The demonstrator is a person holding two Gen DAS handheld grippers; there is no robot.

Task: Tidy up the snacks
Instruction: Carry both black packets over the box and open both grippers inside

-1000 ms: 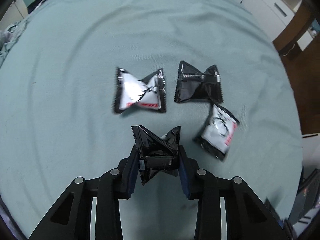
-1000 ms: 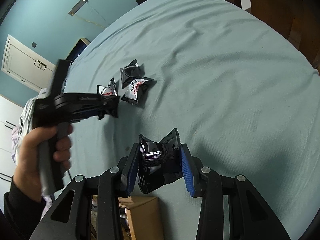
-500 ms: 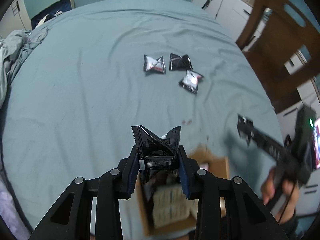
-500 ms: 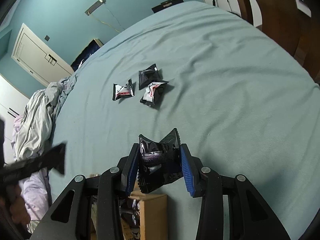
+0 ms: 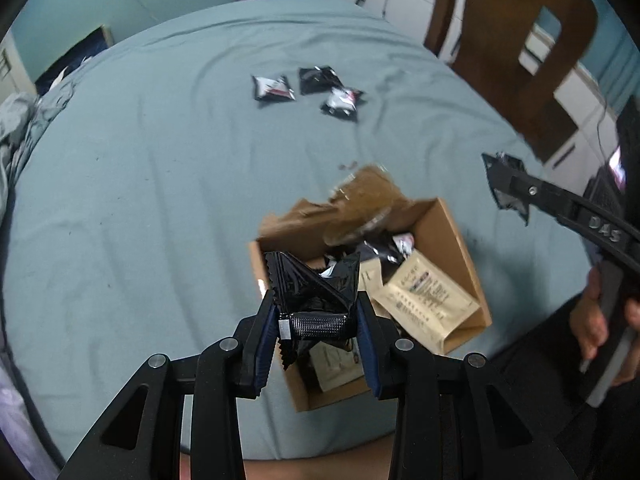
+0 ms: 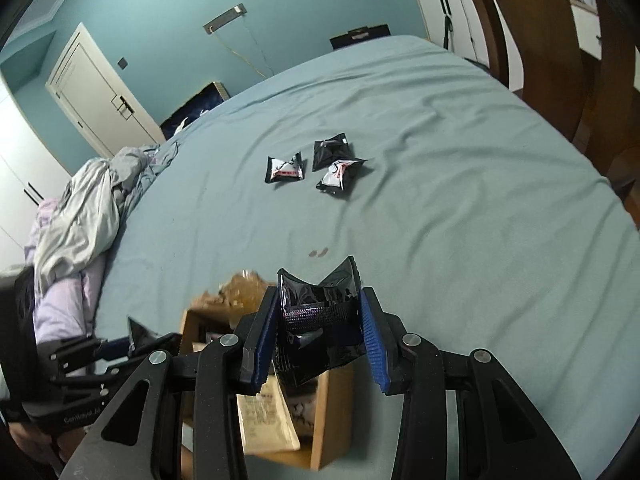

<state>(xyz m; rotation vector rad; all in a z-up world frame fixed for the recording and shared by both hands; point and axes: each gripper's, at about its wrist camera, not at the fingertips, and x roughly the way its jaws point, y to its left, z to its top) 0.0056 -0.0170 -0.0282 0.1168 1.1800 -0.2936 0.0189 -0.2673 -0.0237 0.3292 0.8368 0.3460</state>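
Both grippers clamped on black packets: left (image 5: 316,322) over box (image 5: 460,236), right (image 6: 320,322) nearing it. Best centre over opening, release low, clear of torn flap (image 5: 368,196).

hand-held gripper (image 6: 319,334) clamping black snack packet (image 6: 320,320), above cardboard box (image 6: 332,412)
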